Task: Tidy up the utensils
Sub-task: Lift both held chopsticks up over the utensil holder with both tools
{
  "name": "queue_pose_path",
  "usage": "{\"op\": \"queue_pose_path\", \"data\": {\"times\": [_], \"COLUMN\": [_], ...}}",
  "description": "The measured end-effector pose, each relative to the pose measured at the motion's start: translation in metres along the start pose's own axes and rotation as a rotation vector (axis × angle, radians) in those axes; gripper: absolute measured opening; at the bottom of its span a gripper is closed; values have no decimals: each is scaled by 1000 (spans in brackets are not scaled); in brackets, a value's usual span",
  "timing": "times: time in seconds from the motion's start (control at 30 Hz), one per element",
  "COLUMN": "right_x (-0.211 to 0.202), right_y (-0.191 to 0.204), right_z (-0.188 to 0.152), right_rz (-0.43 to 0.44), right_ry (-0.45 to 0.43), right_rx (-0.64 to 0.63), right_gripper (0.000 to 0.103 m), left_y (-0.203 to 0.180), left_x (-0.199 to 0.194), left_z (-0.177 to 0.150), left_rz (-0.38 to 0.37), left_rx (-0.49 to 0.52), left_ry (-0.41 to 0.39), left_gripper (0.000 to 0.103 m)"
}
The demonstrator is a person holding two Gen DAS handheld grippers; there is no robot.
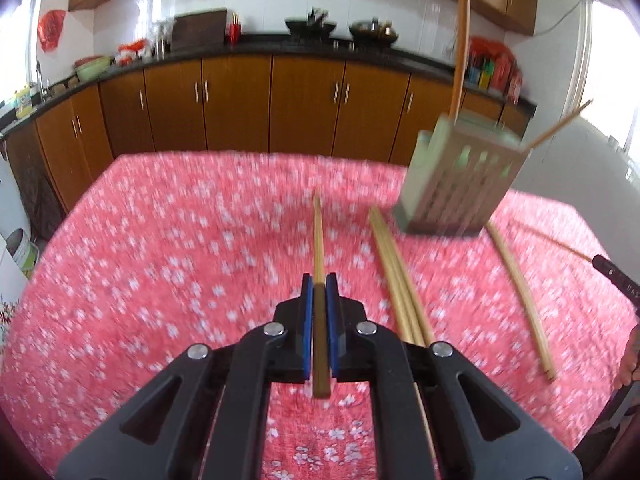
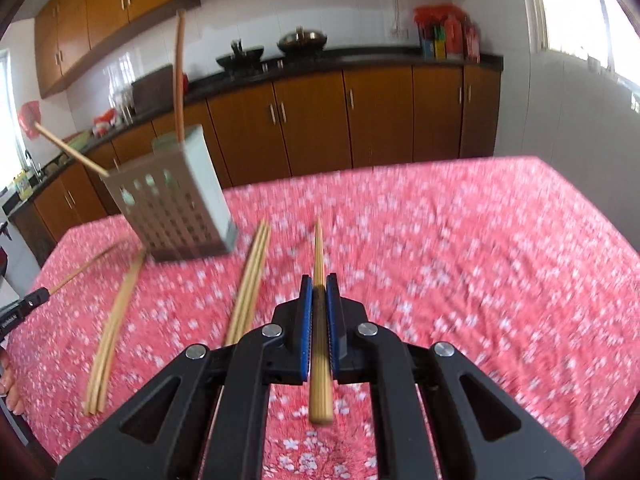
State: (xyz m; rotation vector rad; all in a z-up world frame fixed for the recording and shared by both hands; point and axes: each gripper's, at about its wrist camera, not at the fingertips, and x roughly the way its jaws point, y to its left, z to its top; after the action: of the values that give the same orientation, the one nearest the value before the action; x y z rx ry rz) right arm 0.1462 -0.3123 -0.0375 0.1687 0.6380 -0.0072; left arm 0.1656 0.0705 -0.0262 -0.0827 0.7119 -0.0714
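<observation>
Each black hand-held gripper, left (image 1: 319,286) and right (image 2: 319,286), clamps one bamboo chopstick (image 1: 318,232) (image 2: 319,248) lengthwise, presumably aiming for the perforated grey holder (image 1: 460,184) at one o'clock from the left.

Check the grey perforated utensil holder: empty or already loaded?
Loaded, partly. The grey perforated utensil holder has two wooden chopsticks sticking out of its top; more loose chopsticks lie on the tablecloth beside it.

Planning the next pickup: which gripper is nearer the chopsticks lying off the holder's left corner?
Left. The chopsticks run just right of the left gripper, passing under its body. From the right gripper they lie far left, beyond another bundle.
</observation>
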Motion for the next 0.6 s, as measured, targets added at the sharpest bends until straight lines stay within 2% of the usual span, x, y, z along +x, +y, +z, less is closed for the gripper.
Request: {"op": "queue_pose_path", "data": {"times": [0.23,0.43,0.6], "right_x": [-24,-33,-46], "right_y": [3,7,15], "right_z": [24,35,51], "right_rz": [16,19,56], "right_ry": [-108,-148,-195], "right_rx": [11,9,14], "right_gripper": [8,8,8], "left_y": [0,-6,-18], "left_x": [-46,-60,-73], "left_z": [39,60,74], "left_rz": [-34,-28,-59], "left_rx": [-50,-48,-26], "left_ry": [-154,-209,-238], "left_gripper": [8,8,8]}}
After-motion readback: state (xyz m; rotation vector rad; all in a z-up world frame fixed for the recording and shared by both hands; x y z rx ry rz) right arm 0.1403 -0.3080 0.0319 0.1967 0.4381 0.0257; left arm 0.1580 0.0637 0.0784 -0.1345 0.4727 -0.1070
